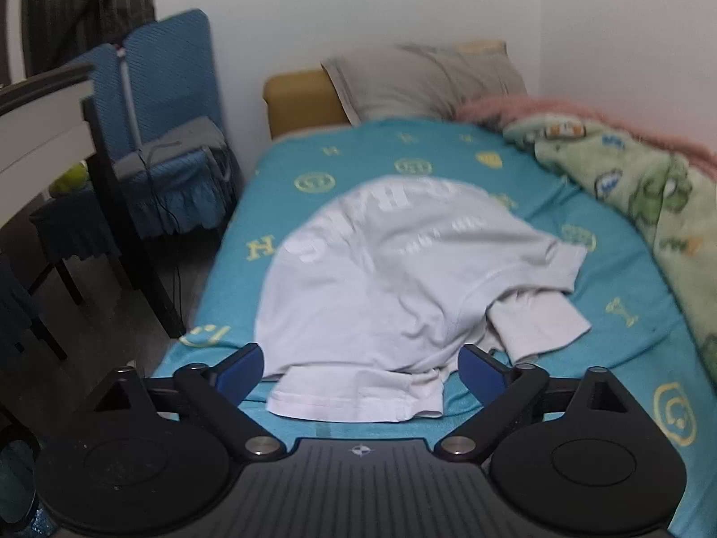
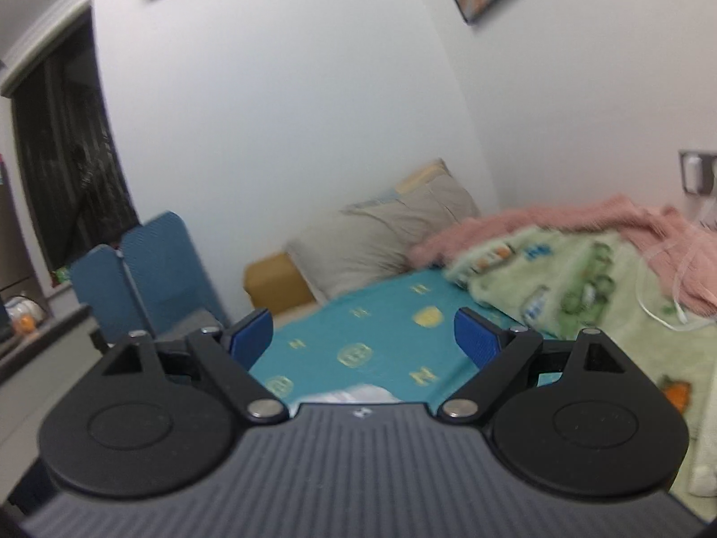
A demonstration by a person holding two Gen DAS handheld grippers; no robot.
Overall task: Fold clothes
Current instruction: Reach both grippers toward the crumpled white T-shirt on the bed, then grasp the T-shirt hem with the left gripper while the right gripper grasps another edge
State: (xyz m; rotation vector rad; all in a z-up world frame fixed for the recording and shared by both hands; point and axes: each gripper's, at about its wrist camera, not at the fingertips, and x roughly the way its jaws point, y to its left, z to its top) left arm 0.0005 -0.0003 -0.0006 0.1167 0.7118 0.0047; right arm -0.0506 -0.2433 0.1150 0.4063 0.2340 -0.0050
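Your white T-shirt [image 1: 385, 278] lies spread on the teal bed sheet [image 1: 627, 314], partly folded, one sleeve [image 1: 537, 327] sticking out toward the right and its lower hem [image 1: 358, 399] lying close to the bed's near edge. On the left the sheet ends just beside the shirt, and past that edge stand a dark table leg [image 1: 130, 242] and a blue chair [image 1: 174, 103]. On the right you have a strip of bare sheet before the green blanket [image 1: 641, 188] and the pink blanket [image 2: 582, 219] heaped along the wall. Beyond the shirt, open sheet runs up to the grey pillow [image 1: 421, 80].

Your left hand-held gripper [image 1: 360, 365] hovers over the hem with its jaws spread wide, gripping nothing. Your right hand-held gripper [image 2: 363, 336] is tilted up toward the wall, jaws equally wide and empty; only a sliver of white cloth shows at its lower edge
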